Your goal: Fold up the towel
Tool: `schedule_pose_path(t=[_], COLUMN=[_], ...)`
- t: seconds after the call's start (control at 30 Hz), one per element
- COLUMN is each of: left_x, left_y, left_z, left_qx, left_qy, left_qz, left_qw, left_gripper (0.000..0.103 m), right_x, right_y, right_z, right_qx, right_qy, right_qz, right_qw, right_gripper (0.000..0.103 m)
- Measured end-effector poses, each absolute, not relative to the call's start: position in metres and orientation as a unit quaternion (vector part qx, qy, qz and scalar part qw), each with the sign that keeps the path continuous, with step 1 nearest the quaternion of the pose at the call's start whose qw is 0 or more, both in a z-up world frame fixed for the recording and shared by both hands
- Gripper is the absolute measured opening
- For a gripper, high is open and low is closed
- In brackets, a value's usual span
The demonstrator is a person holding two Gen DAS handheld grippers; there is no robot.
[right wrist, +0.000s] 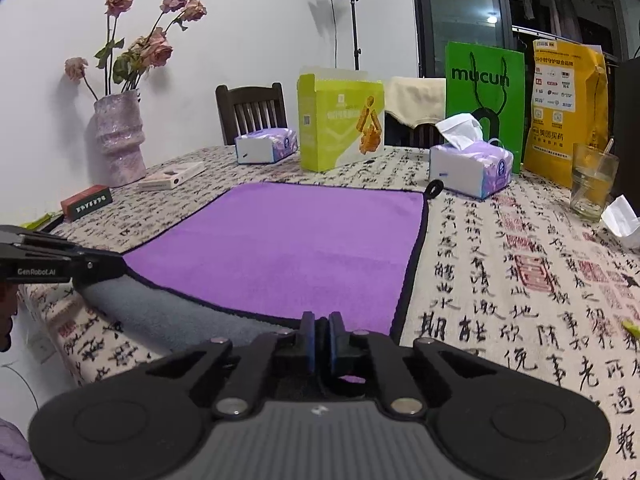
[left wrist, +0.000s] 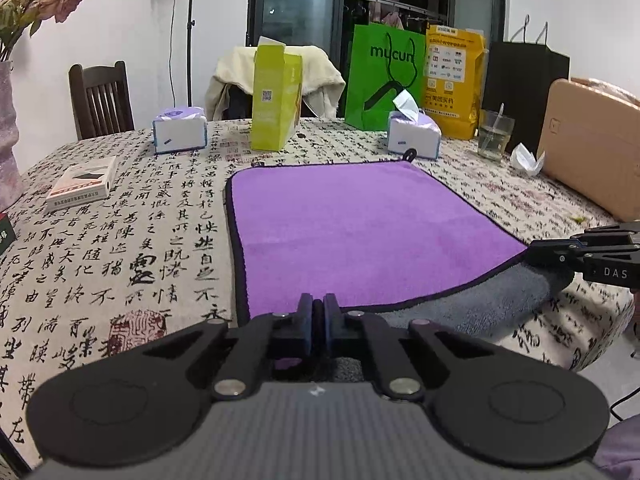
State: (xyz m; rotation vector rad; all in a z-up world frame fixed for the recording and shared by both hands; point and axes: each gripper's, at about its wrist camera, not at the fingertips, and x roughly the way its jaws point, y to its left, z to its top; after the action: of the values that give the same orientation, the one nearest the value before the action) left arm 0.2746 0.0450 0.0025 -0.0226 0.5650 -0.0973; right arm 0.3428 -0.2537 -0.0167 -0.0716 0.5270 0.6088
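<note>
- Left wrist view: a dining table under a white calligraphy-print tablecloth [left wrist: 120, 240] carries a purple microfibre towel with dark piping and a grey underside [left wrist: 352, 224], spread flat and stretching away from both tools toward the far side.
- Its near edge is lifted off the cloth, grey underside [right wrist: 168, 316] showing, so the fold would appear to run forward, near edge carried toward the far edge.
- Left gripper [left wrist: 319, 322] is clamped on the near left corner; right gripper [right wrist: 320, 340] is clamped on the near right corner, each equally close to its own end.
- An open lime-green cardboard carton [right wrist: 340, 124] stands beyond the towel; contents hidden.
- A clear drinking glass [right wrist: 592, 184] holds a stirrer and possibly liquid.
- A soft tissue pack [right wrist: 472, 164] has one sheet sticking out.
</note>
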Motion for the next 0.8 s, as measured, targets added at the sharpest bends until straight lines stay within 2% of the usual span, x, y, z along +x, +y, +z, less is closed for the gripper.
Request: schedule_pose_path(t=[0.8], left_x=[0.332], left_y=[0.066], left_z=[0.072], left_qx=[-0.008], left_qy=[0.208], left_qz=[-0.083], left_qw=[0.975], left_gripper=[0.006], right_x=[0.386], right_y=[-0.233], right_z=[0.052], right_qx=[-0.081], right_qy=[0.176], right_qz=[0.282], right_qw=[0.94], right_gripper=[0.005])
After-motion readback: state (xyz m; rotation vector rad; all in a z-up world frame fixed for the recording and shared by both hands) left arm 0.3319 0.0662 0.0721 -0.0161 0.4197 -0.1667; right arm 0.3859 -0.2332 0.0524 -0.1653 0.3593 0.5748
